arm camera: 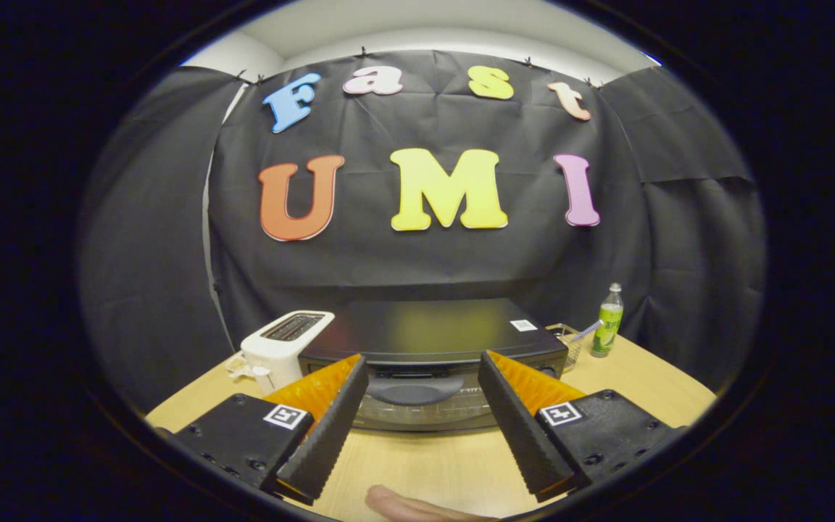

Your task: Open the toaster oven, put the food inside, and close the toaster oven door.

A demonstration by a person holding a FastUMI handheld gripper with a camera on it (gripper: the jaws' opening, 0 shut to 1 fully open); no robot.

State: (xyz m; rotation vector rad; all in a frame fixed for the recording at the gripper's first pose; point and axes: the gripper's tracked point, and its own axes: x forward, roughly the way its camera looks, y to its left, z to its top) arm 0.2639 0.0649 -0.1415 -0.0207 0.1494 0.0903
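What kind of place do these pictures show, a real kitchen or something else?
Probably a staged recording booth, not a kitchen: black cloth hangs as the wall, and a toaster oven, a white toaster and a bottle share one wooden table. The open gripper faces the oven.

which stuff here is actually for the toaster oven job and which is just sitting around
For the job:
- toaster oven, door shut, handle beyond the fingers
- gripper, open, holding nothing

Just lying about:
- white toaster, beside the oven
- green bottle, on the other side
- clear container with a straw, beside the bottle
- wooden table
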